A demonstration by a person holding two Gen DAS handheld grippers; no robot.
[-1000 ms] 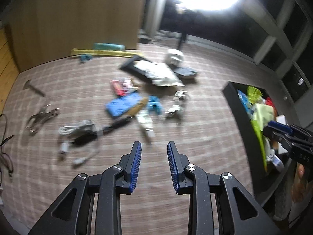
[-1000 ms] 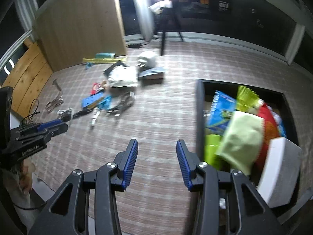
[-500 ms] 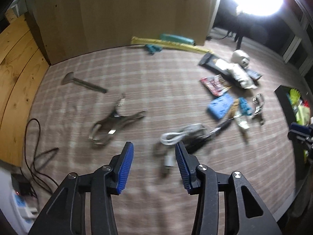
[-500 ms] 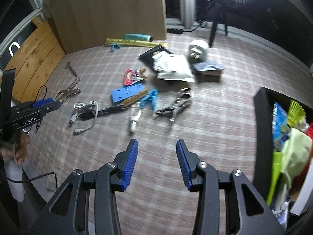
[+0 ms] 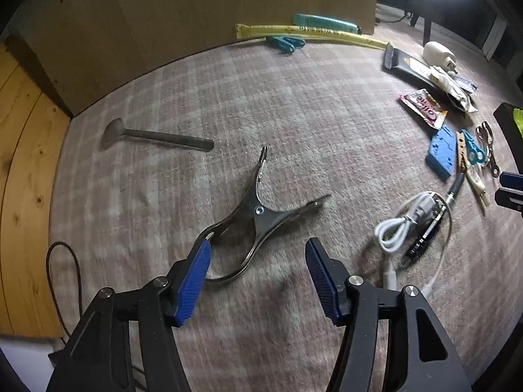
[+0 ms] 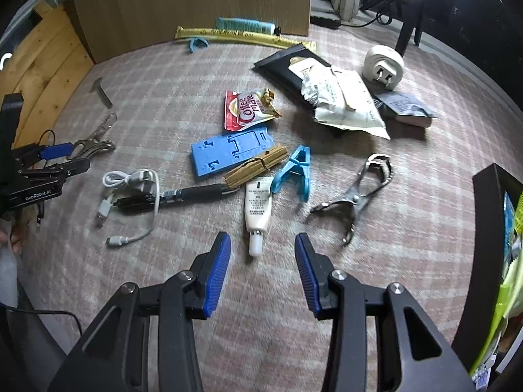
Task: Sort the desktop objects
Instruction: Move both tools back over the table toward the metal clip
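Note:
My left gripper is open and empty, its blue pads on either side of the near handles of a large metal spring clamp lying on the checked cloth. My right gripper is open and empty just short of a small white tube. Around the tube lie a light blue plastic clip, a wooden peg, a blue plastic plate, a black pen, a white USB cable and a metal eyelash curler. The left gripper also shows in the right wrist view.
A black bin with colourful items stands at the right. Farther back lie a Coffee-mate sachet, a white bag, a round white plug, a yellow strip and a metal hammer-like tool. A wooden board stands behind.
My left gripper has swung left across the table, come down over the metal spring clamp and opened wider. My right gripper has swung left from the bin toward the white tube.

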